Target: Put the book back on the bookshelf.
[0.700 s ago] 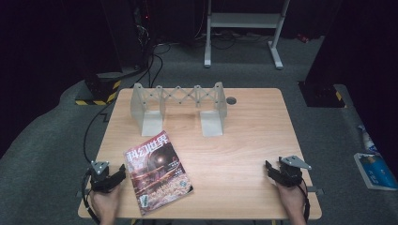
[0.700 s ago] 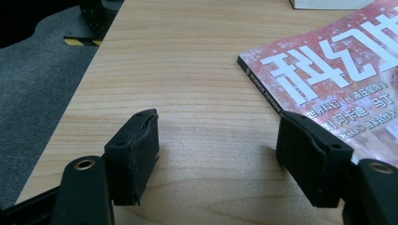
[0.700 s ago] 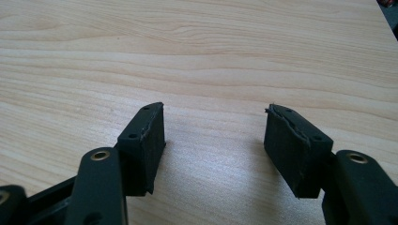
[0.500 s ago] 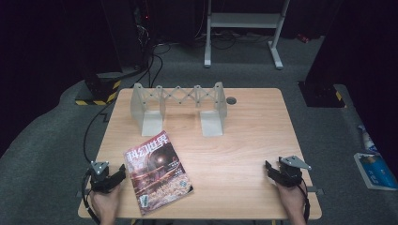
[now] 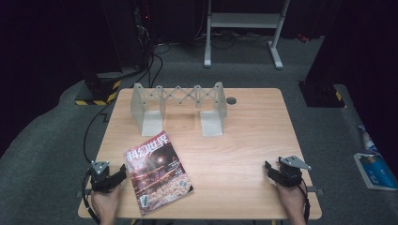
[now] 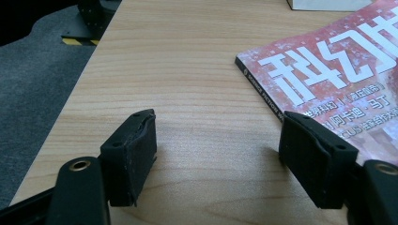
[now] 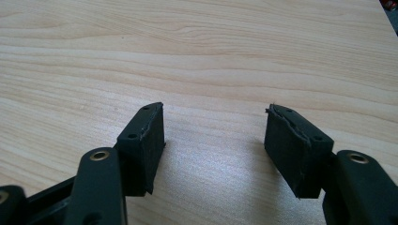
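Observation:
A magazine [image 5: 157, 172] with a red cover and white Chinese title lies flat near the table's front left, tilted. My left gripper [image 5: 123, 170] rests on the table just left of it, open, jaws wide apart with bare wood between them. In the left gripper view [image 6: 218, 150] the magazine's [image 6: 338, 79] spine edge lies beside the right jaw. My right gripper [image 5: 268, 168] sits at the front right of the table, open over bare wood [image 7: 216, 140]. A grey expanding book rack [image 5: 178, 105] stands at the back of the table.
The wooden table [image 5: 253, 136] has a small round grommet [image 5: 231, 100] near its back edge. Grey carpet surrounds it, with a white stand [image 5: 244, 28] behind, a cable [image 5: 94, 126] trailing off the left, and a blue packet [image 5: 375, 169] on the floor at right.

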### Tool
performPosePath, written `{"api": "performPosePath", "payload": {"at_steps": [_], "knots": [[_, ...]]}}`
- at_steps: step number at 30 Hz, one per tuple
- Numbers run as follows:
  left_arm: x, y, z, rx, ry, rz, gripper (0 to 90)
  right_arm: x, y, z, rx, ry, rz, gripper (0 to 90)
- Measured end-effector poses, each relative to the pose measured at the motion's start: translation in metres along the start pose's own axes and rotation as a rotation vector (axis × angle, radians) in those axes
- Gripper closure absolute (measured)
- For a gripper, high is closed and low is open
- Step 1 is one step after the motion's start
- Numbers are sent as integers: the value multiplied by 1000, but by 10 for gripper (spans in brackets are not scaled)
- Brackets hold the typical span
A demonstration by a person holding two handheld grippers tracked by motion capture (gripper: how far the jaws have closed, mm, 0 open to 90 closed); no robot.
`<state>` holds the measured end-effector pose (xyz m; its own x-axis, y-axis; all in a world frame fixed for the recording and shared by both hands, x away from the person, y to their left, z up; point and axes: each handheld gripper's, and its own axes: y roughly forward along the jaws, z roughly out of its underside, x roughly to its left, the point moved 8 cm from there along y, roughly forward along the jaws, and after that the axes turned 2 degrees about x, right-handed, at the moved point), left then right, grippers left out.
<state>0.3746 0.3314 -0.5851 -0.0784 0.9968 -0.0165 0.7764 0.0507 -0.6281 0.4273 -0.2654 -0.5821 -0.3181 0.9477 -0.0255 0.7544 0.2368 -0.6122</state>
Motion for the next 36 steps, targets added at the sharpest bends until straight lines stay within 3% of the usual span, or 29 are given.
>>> {"api": "performPosePath", "payload": {"at_steps": [23, 28, 36], "knots": [[0, -4, 0, -5, -24, 42, 268, 0, 0, 0, -1, -8, -3, 379], [2, -5, -1, -8, -61, 60, 271, 0, 0, 0, -2, -10, -4, 379], [0, -10, 1, -1, -43, 65, 279, 1, 0, 0, -2, -12, -5, 378]]}}
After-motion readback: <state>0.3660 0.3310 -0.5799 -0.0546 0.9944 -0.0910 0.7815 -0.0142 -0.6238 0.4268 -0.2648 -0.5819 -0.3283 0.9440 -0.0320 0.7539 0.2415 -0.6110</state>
